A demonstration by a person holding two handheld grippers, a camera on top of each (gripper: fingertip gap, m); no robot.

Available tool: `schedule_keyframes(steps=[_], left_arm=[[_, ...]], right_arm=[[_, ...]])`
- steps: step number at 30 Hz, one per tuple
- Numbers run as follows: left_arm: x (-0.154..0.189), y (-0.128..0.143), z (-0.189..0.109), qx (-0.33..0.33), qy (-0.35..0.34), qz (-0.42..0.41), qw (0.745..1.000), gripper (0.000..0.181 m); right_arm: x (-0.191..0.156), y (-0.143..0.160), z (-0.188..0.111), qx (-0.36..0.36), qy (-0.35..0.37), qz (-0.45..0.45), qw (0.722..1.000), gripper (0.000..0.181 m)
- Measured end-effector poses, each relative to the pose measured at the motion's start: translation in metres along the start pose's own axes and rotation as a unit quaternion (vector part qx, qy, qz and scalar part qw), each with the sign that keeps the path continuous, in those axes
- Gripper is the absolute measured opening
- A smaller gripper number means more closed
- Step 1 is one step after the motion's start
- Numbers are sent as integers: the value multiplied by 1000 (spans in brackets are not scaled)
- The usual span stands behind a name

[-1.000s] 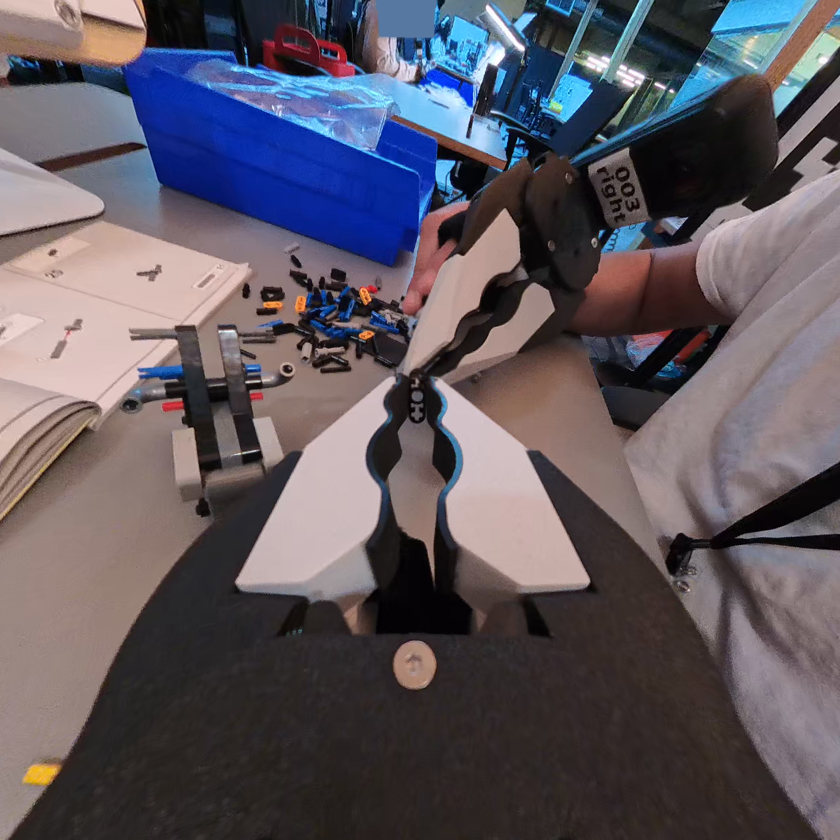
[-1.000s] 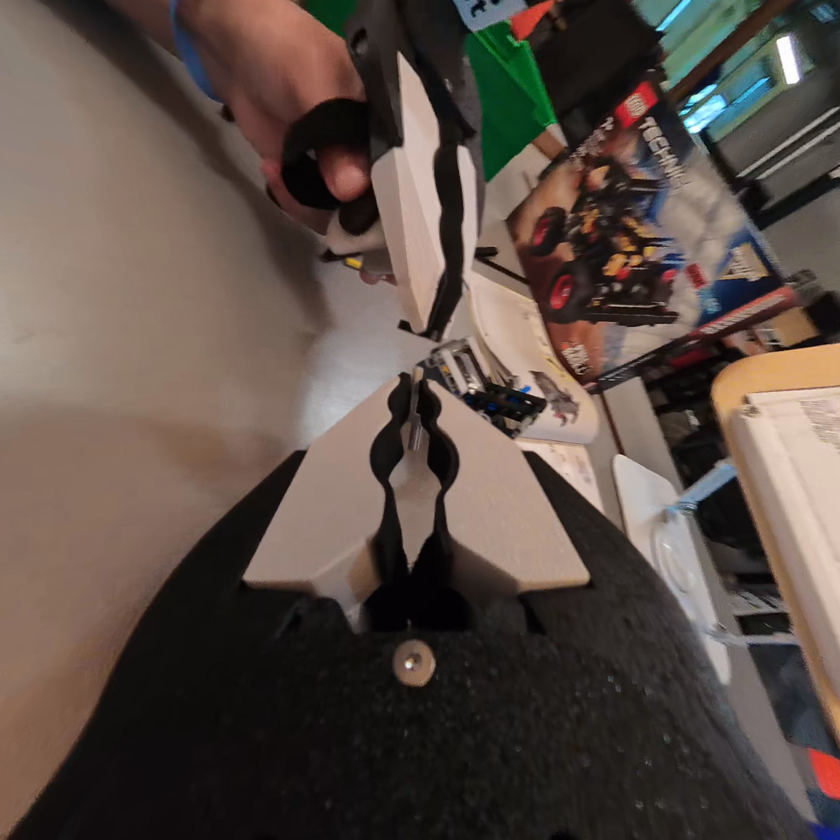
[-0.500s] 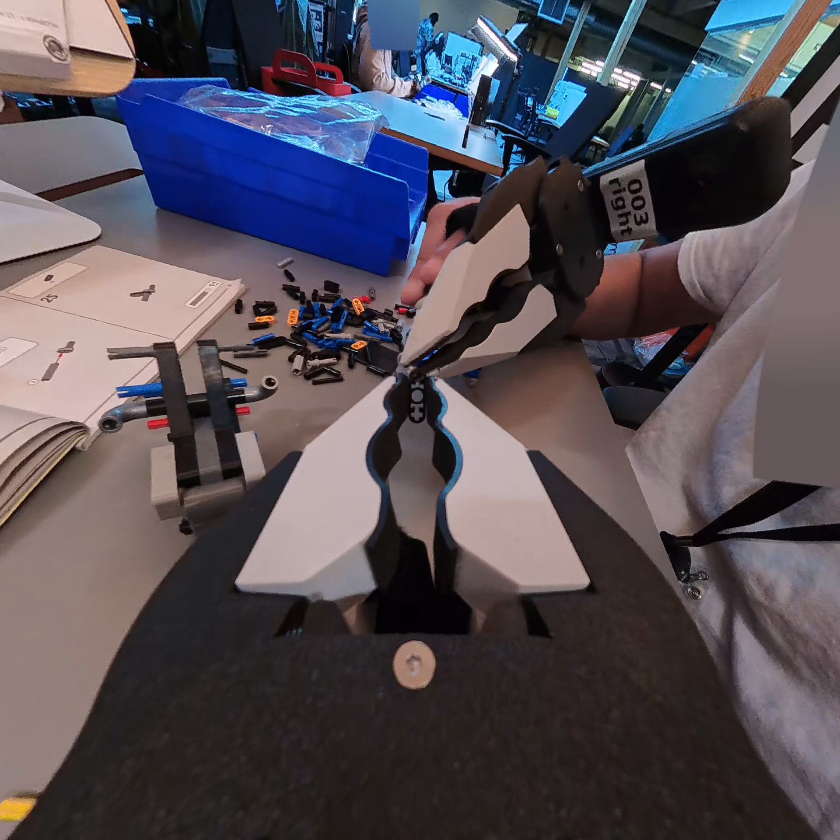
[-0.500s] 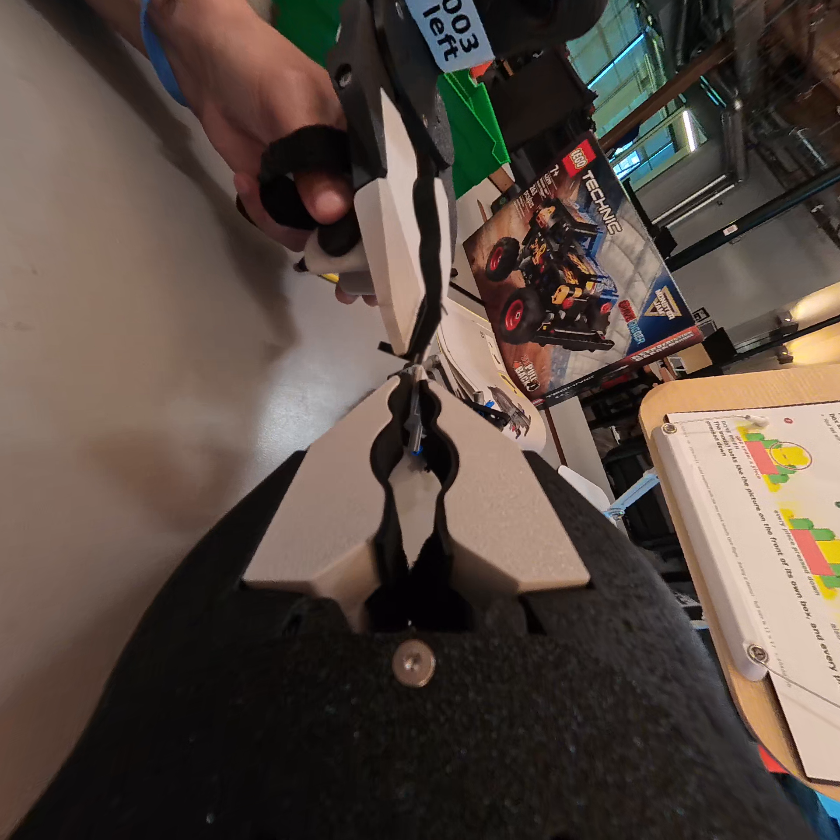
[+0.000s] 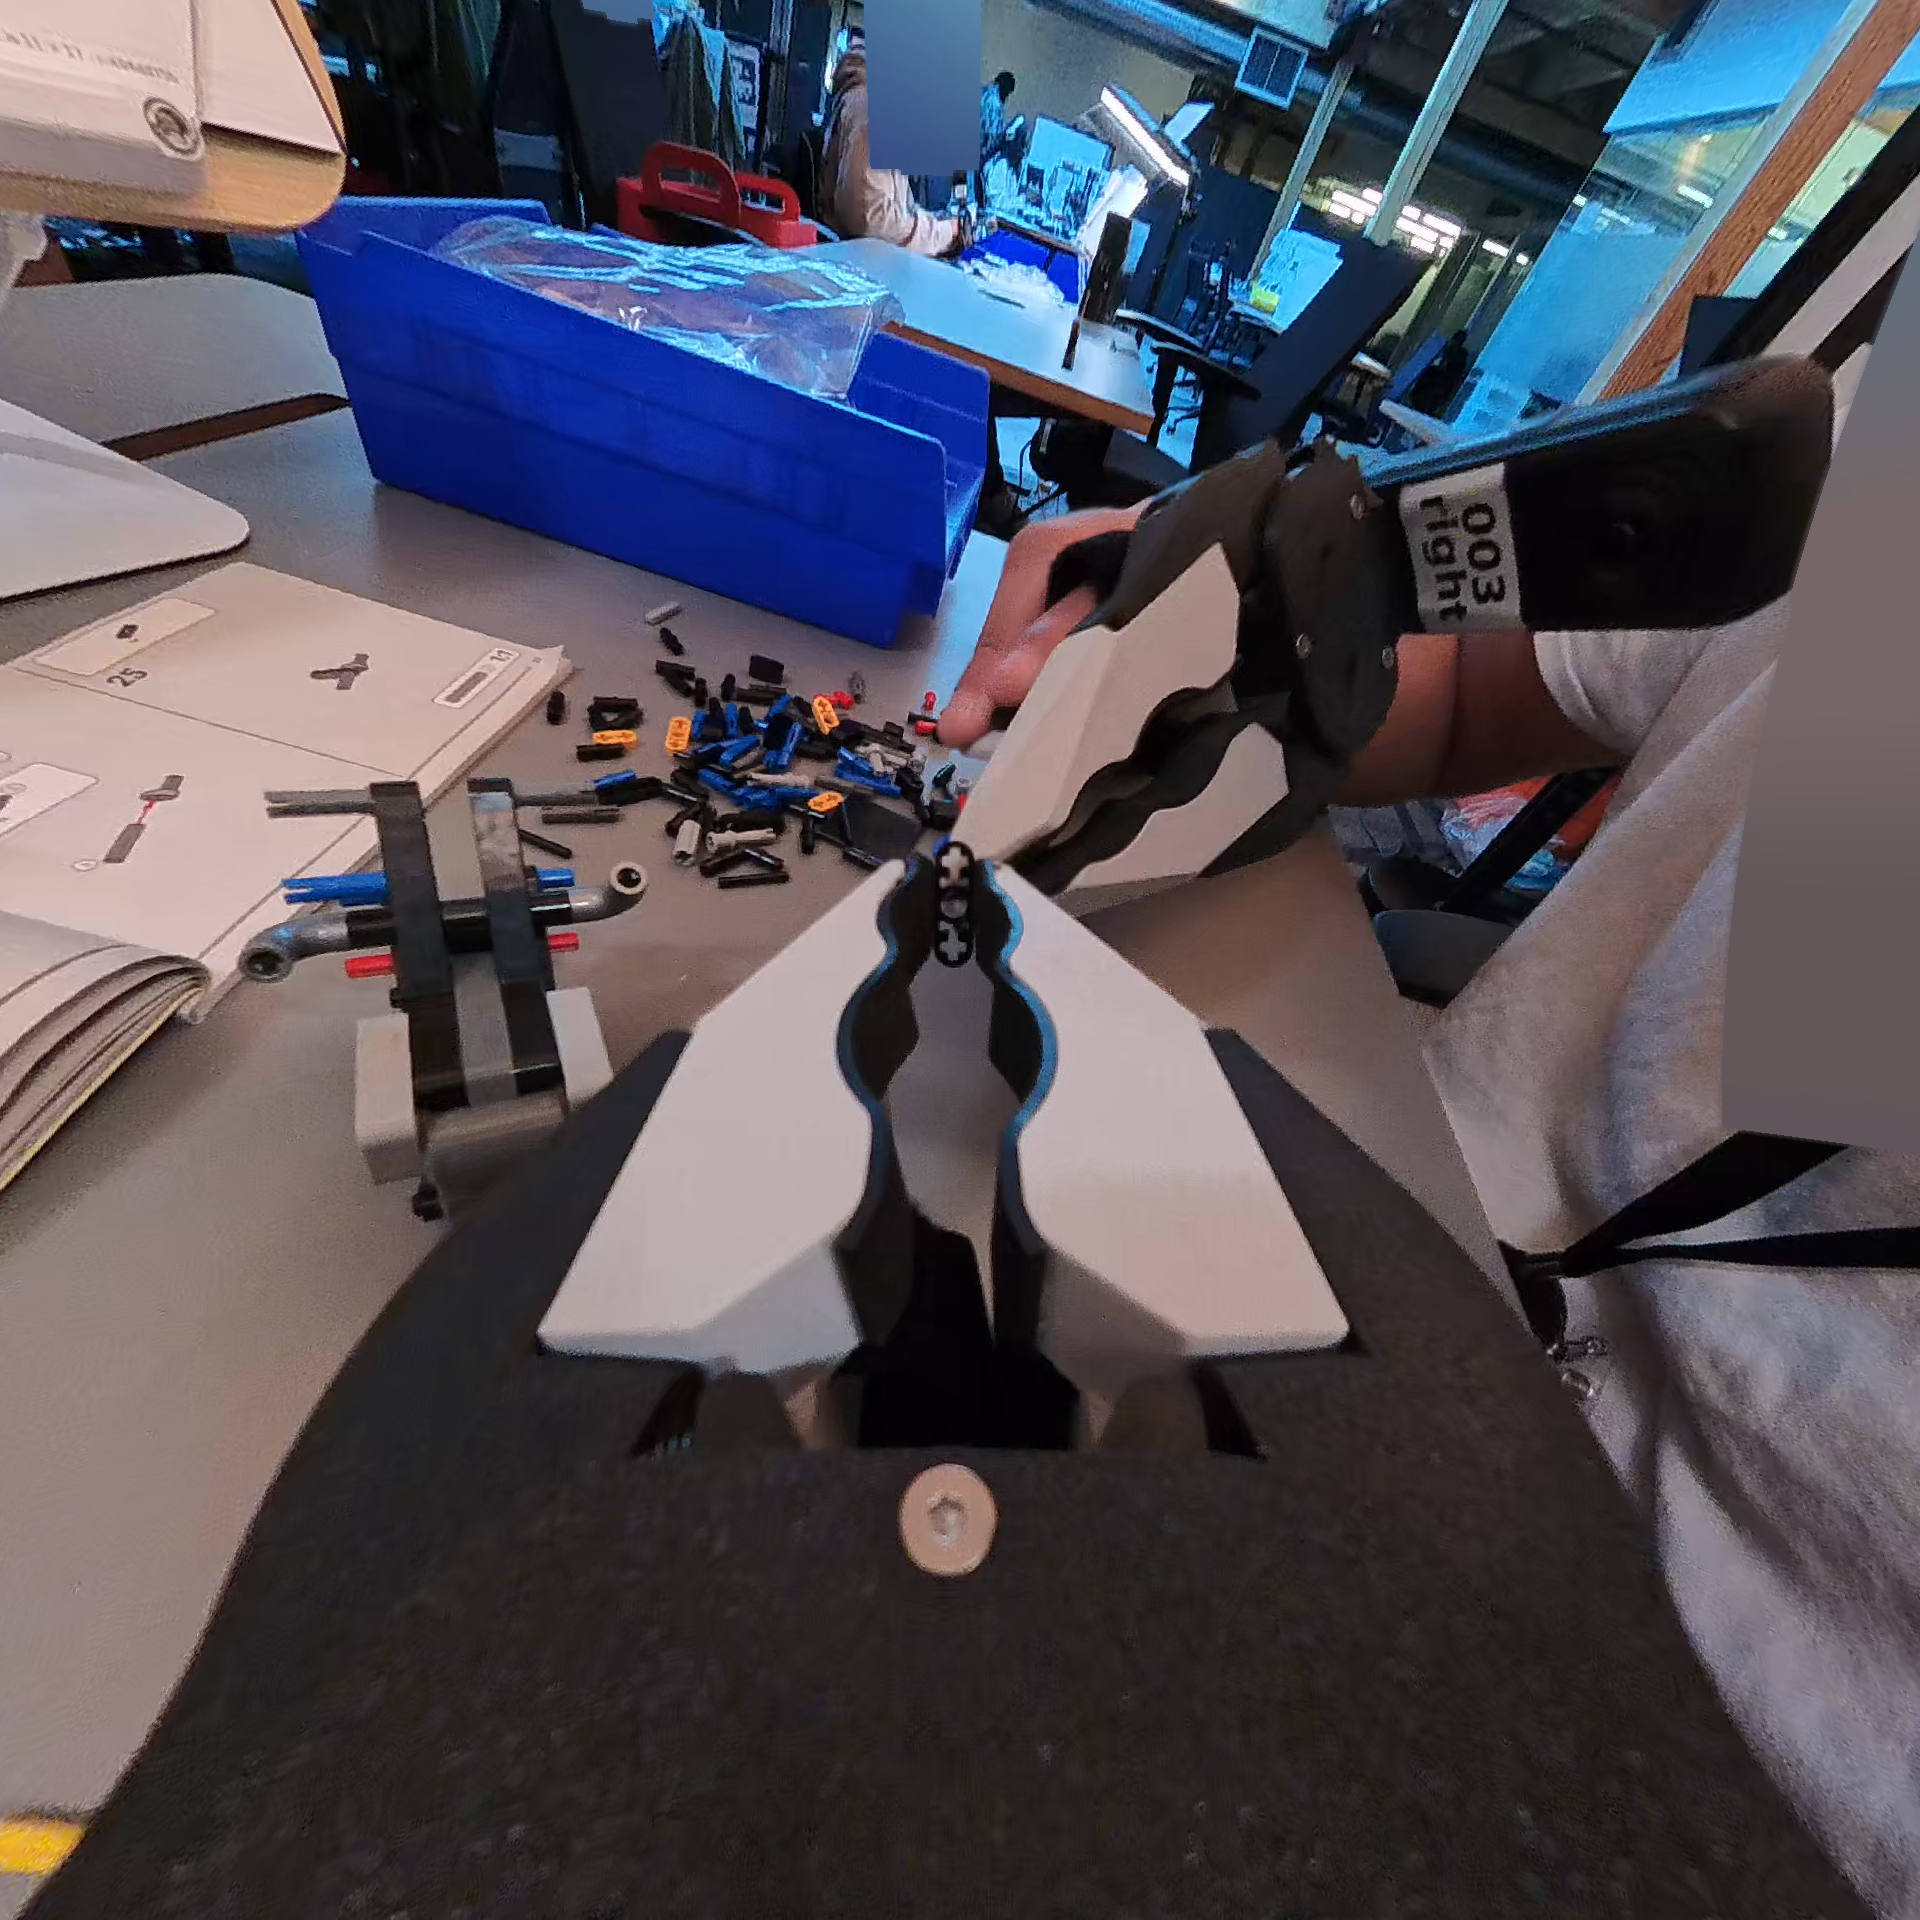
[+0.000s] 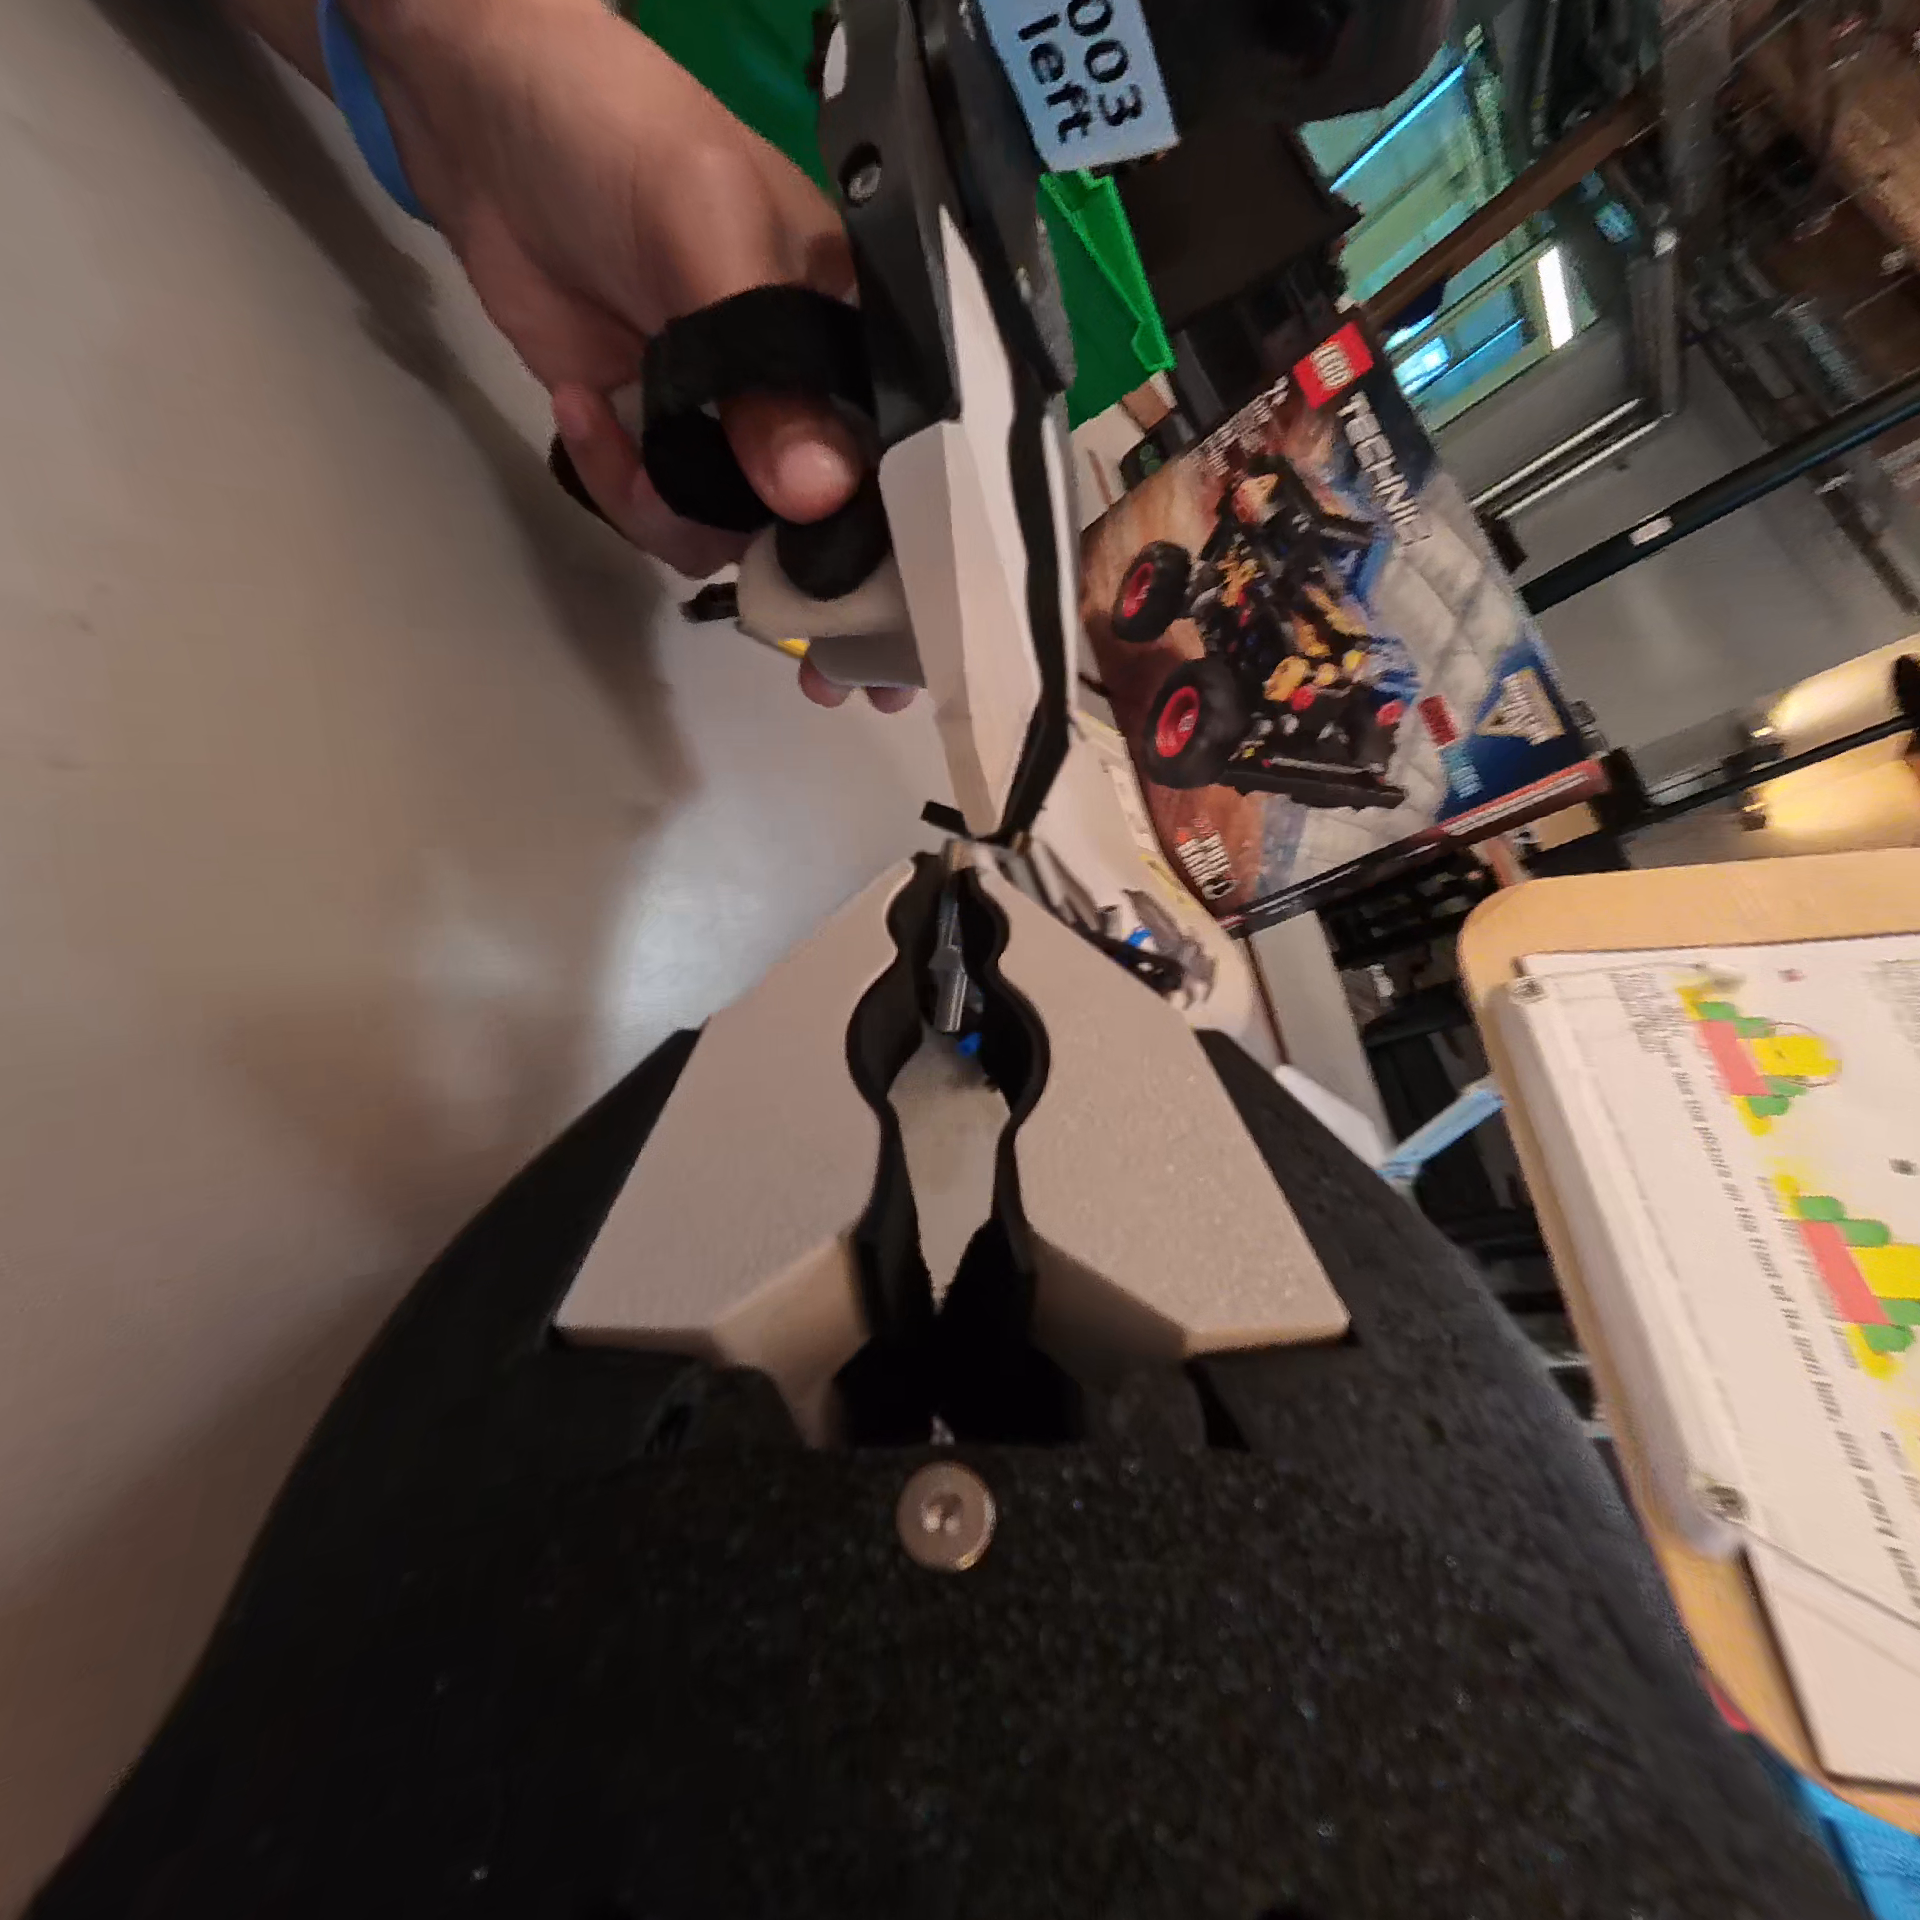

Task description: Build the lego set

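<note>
On your grey counter [image 5: 156, 1299], a blue storage bin [image 5: 644, 457] holds a crumpled clear plastic bag [image 5: 675, 286]. Behind it stand a red carrier [image 5: 707, 192] and office chairs [image 5: 1205, 395]; a green bin [image 6: 1101, 281] sits opposite.

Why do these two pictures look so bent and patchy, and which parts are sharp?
Left wrist view: wide-angle bending at the edges; the small black holed beam in the left gripper is crisp.
Right wrist view: tilted, with a bright glare on the pale grey tabletop; the illustrated box with a truck picture is smeared.
</note>
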State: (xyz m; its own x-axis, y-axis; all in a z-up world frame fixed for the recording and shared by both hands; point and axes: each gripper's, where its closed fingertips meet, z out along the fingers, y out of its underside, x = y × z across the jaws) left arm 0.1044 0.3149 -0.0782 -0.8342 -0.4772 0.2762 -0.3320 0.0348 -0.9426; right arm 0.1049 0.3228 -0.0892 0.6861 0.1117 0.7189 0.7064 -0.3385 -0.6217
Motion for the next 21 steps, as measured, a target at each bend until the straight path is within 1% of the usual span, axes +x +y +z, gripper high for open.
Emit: schedule_keyframes(steps=[2,4,6,8,10,11,16,18,21], left_arm=[[-2,1,-1,-9,-3,5,1000,5],[-7,5,-3,-26,-9,7,1000,5],[-13,7,-5,-37,-17,4,999,5],[-17,8,-6,-37,-22,0,999,5],[-19,11,-5,-42,-23,-2,999,5],[-19,12,-5,-45,-25,-1,999,5],[-18,17,-2,-58,-25,7,998,5],[-17,18,-1,-61,-24,8,998,5],[-16,20,0,-65,-23,11,998,5]], right_arm=[[-9,8,4,-19,-41,30,999,3],[-27,25,6,-61,-115,70,989,3],[-44,33,2,-85,-190,113,972,3],[-65,34,-6,-116,-268,158,943,3],[-71,30,-9,-118,-280,161,939,3],[-78,29,-13,-128,-299,164,932,3],[-97,34,-13,-155,-334,182,912,4],[-99,29,-14,-144,-351,211,901,5],[-102,25,-16,-132,-369,231,890,6]])
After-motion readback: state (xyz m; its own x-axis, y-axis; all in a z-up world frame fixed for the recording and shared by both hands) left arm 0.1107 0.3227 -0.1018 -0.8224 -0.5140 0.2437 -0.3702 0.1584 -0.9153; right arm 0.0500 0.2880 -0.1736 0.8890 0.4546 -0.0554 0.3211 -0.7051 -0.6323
